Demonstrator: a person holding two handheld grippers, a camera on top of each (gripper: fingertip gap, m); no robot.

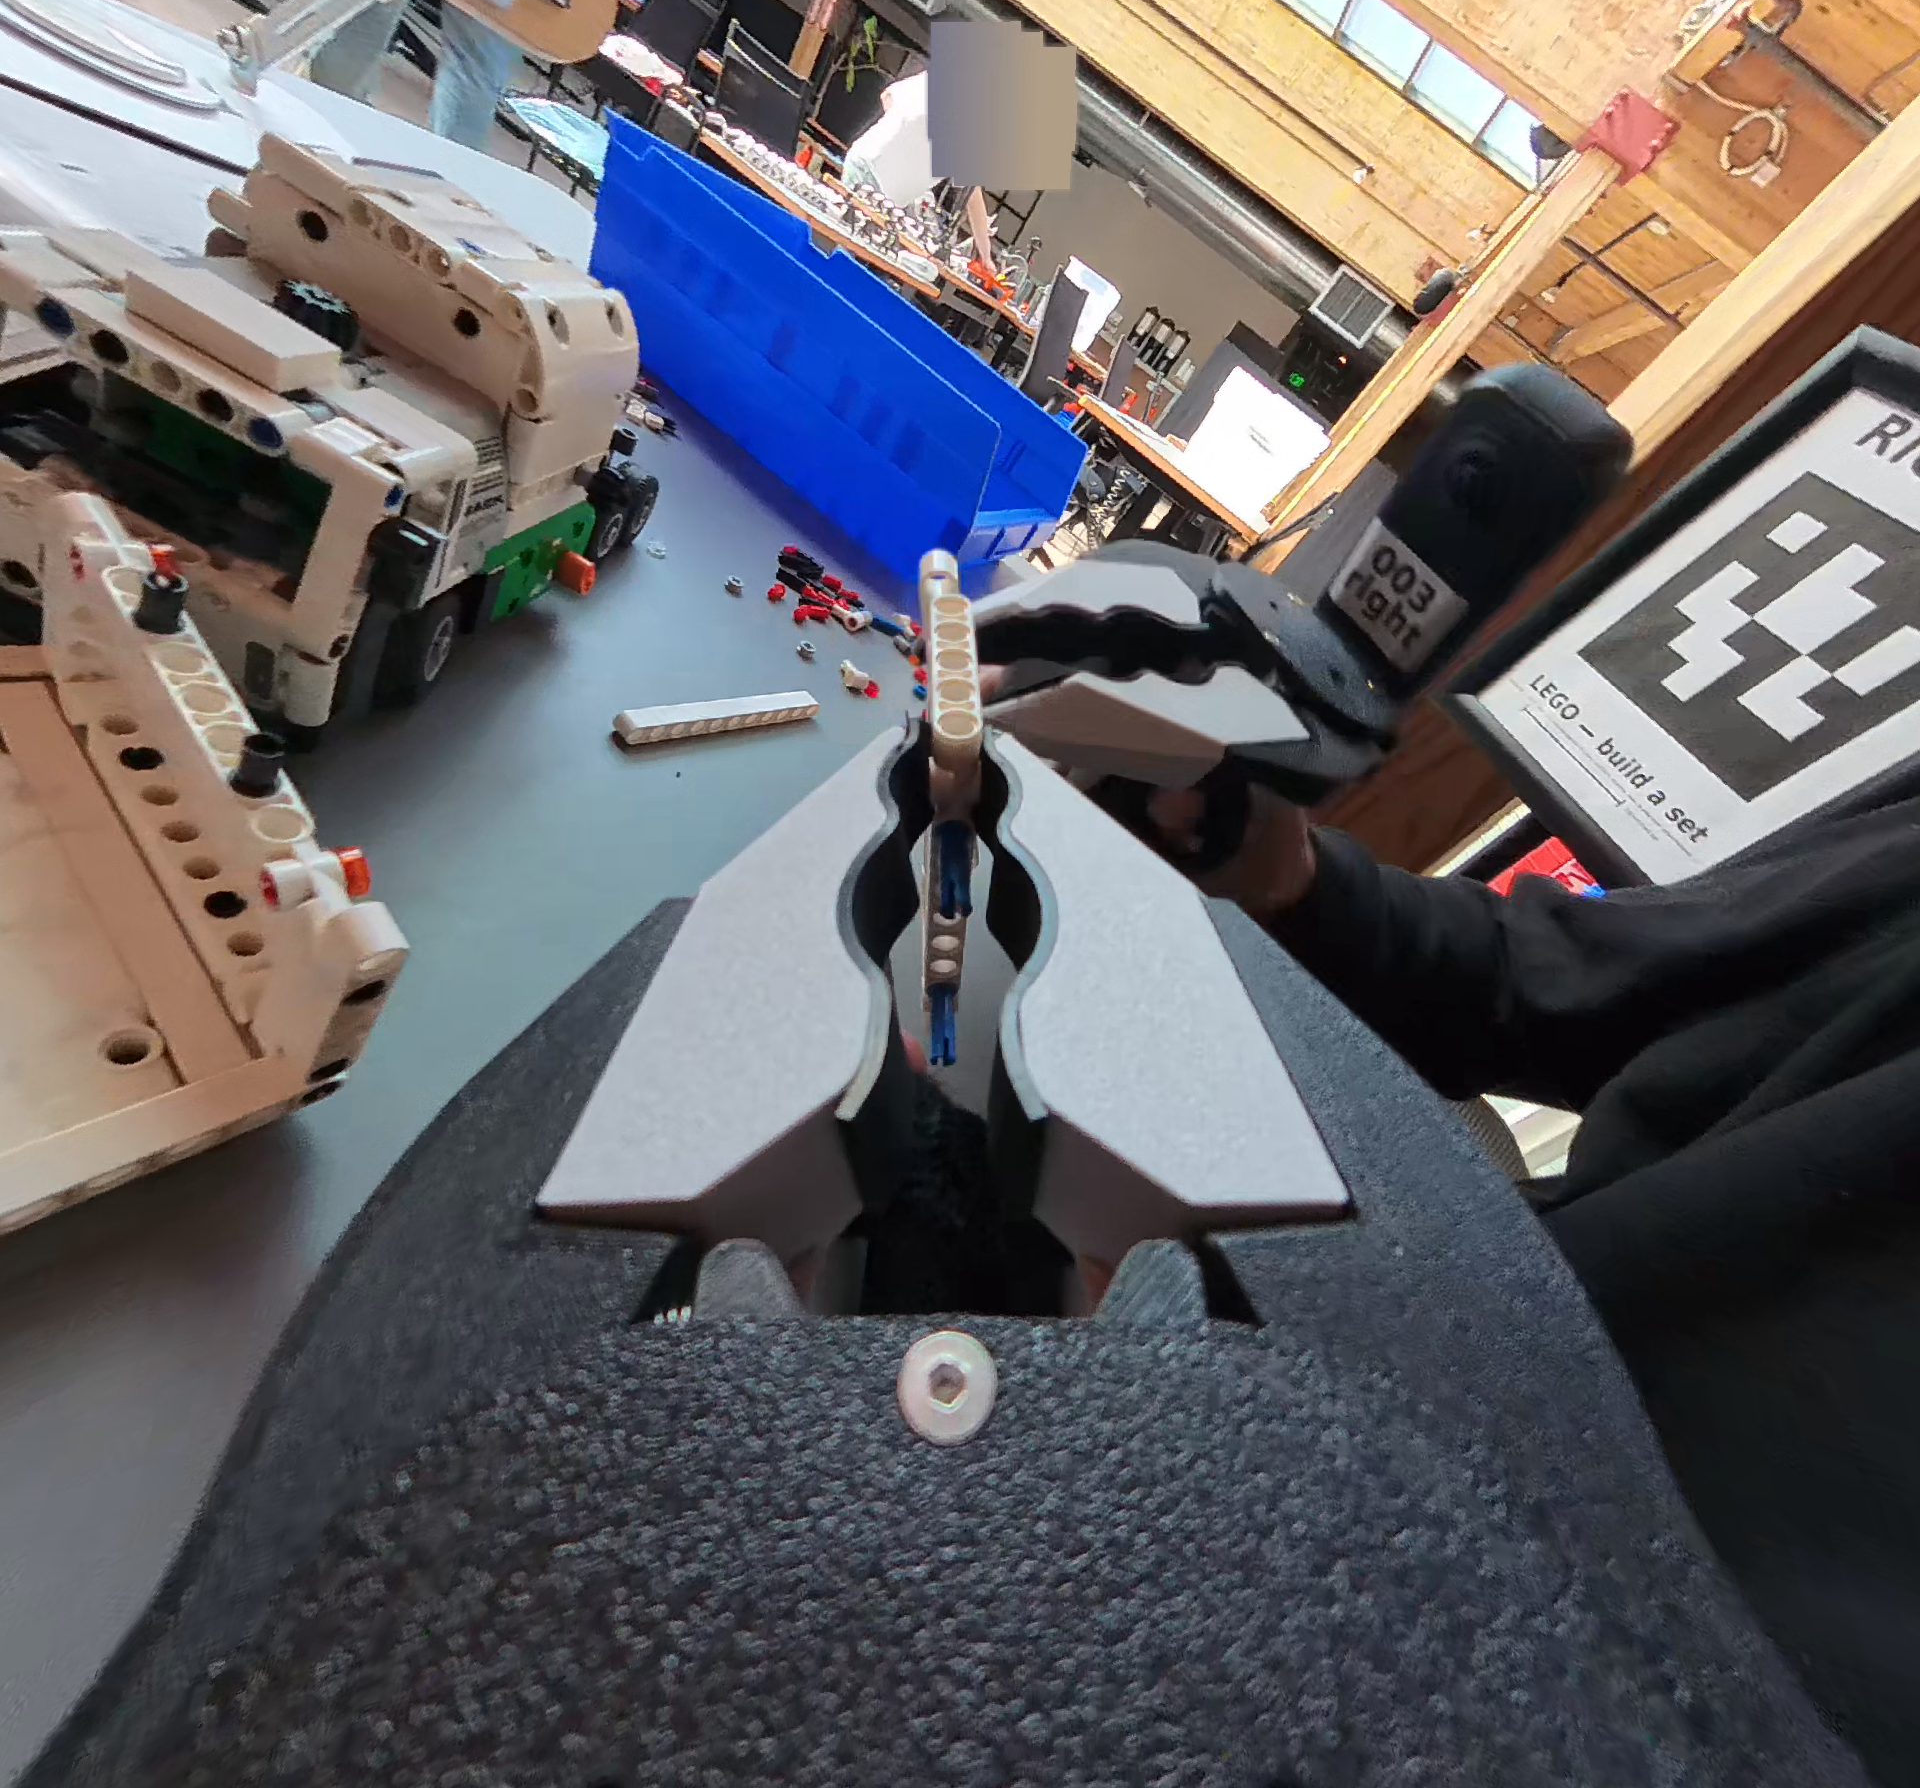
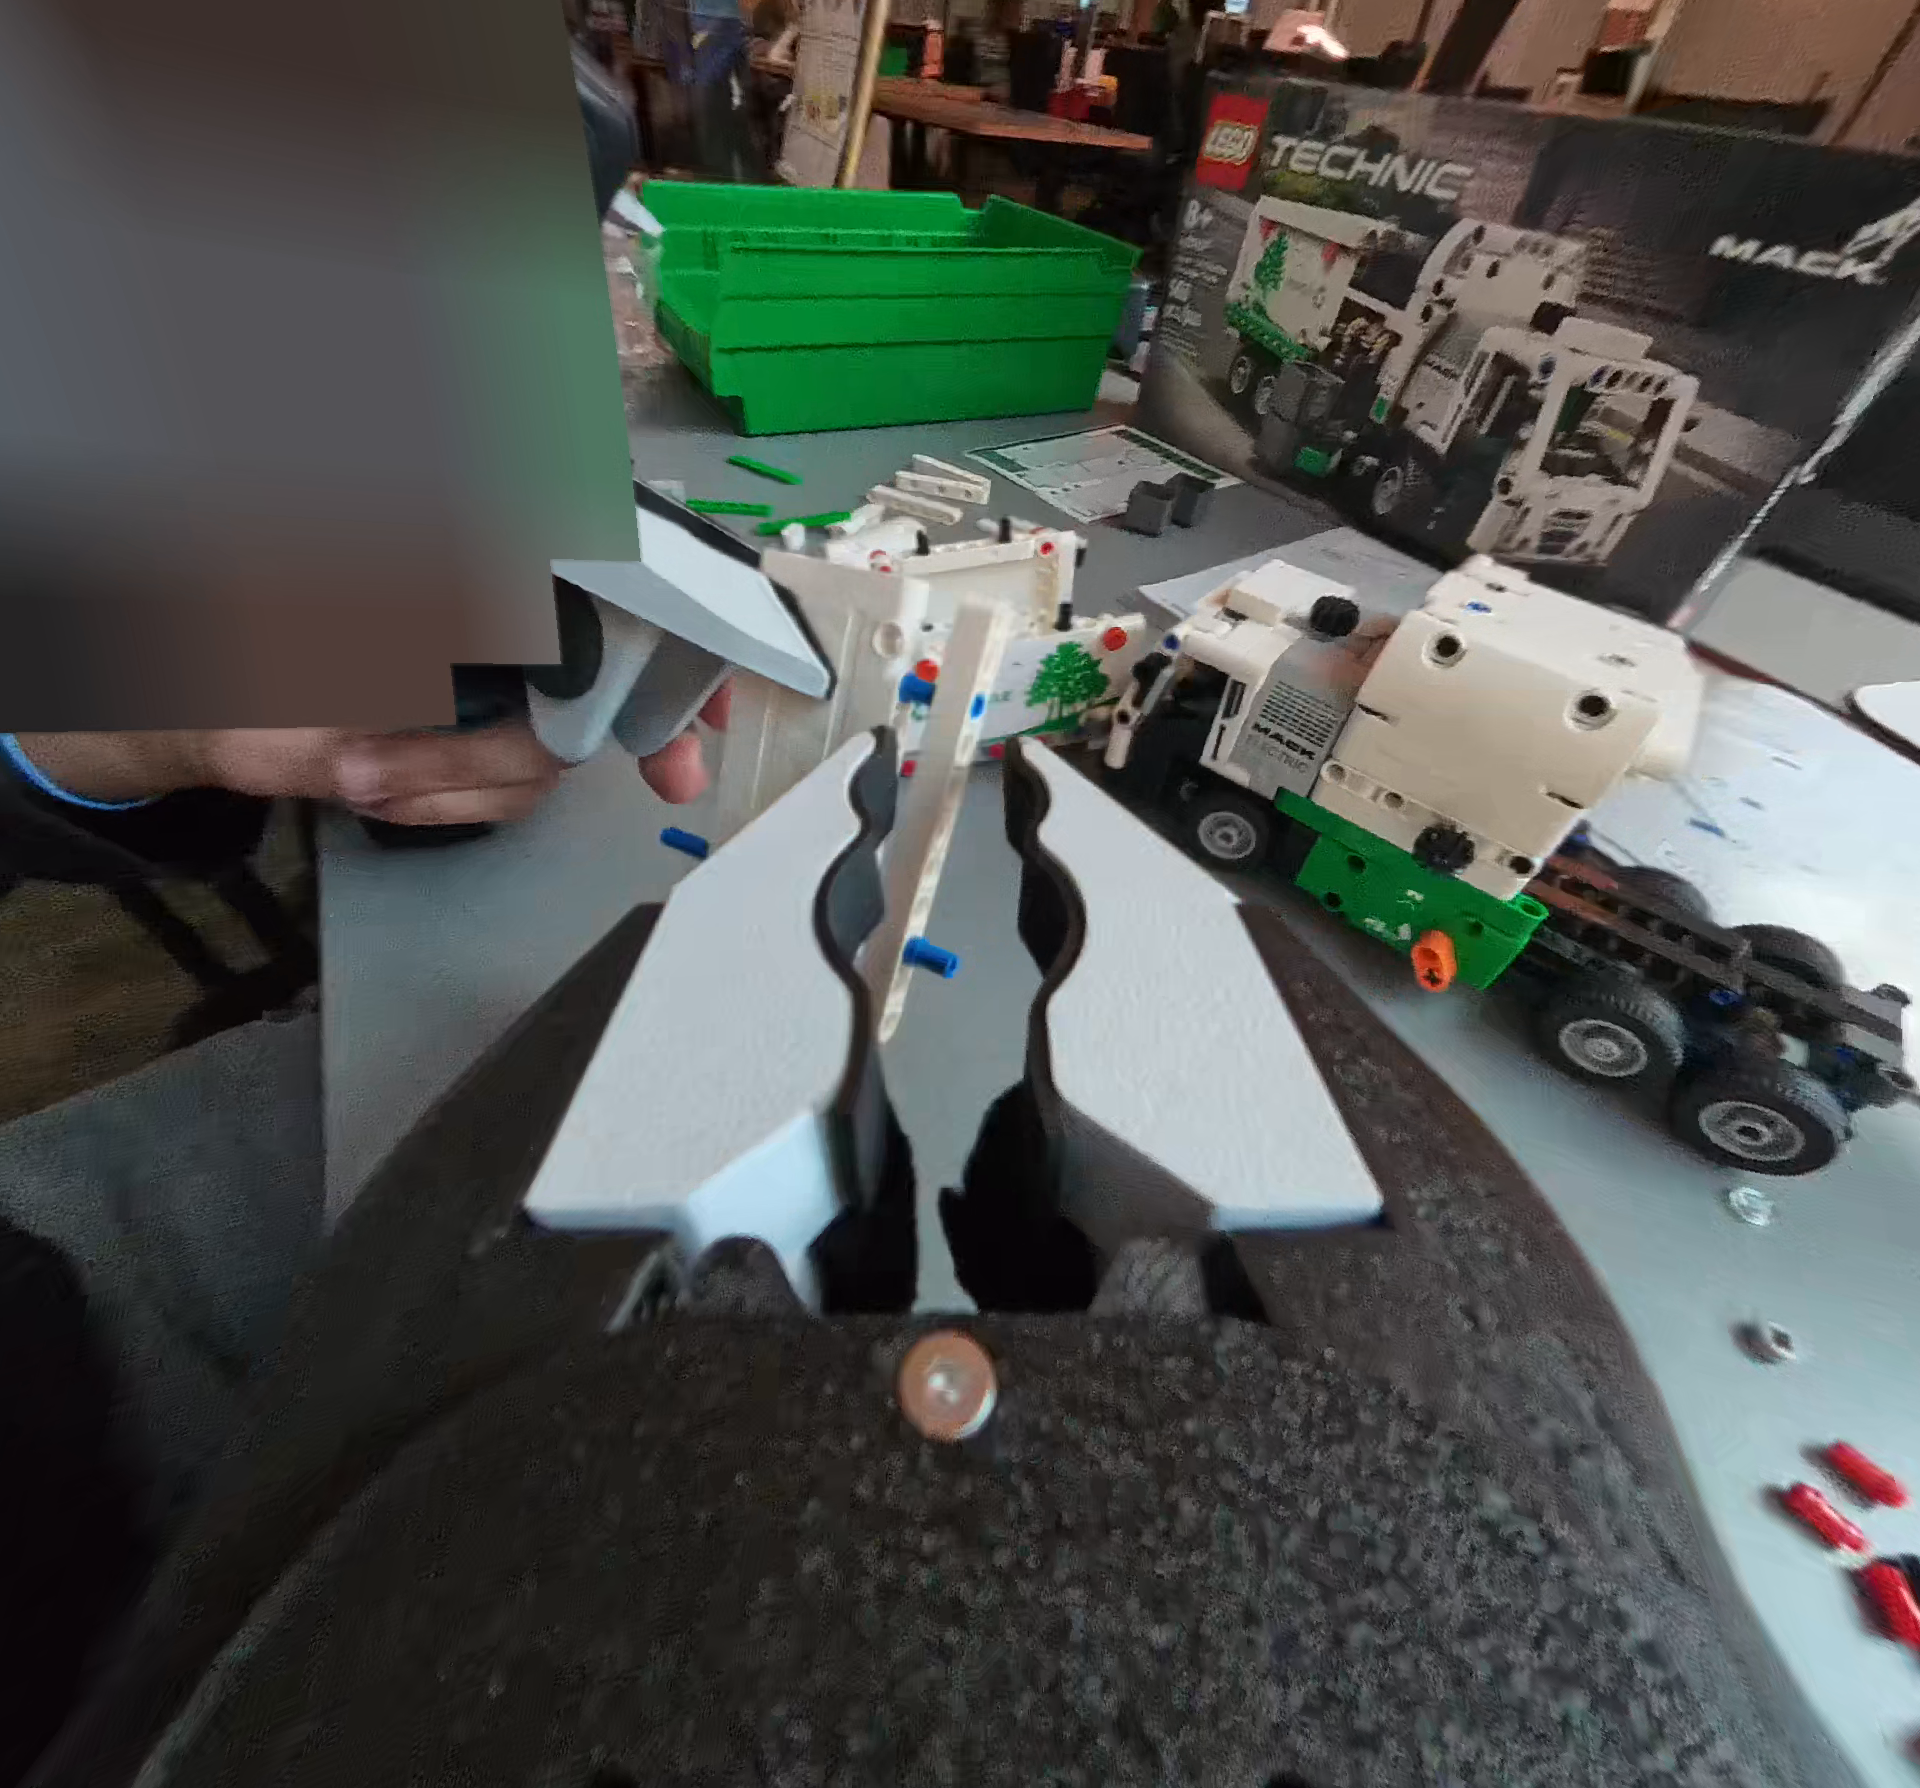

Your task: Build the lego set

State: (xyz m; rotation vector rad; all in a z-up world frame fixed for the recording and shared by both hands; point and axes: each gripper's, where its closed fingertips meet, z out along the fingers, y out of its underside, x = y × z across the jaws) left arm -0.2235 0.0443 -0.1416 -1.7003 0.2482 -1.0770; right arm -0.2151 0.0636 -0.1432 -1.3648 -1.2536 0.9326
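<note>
Our left gripper (image 1: 948, 751) is clamped on a white holed beam (image 1: 951, 658) with blue pins (image 1: 943, 1021), held above the grey table (image 1: 540, 834) beside the truck model (image 1: 312, 450), while our right gripper (image 2: 945, 762) stands parted around that beam without pinching it.

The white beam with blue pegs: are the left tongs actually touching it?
Touching. The left wrist view shows the left tongs closed on the white beam, with both tips pressed against its sides and no gap.
</note>
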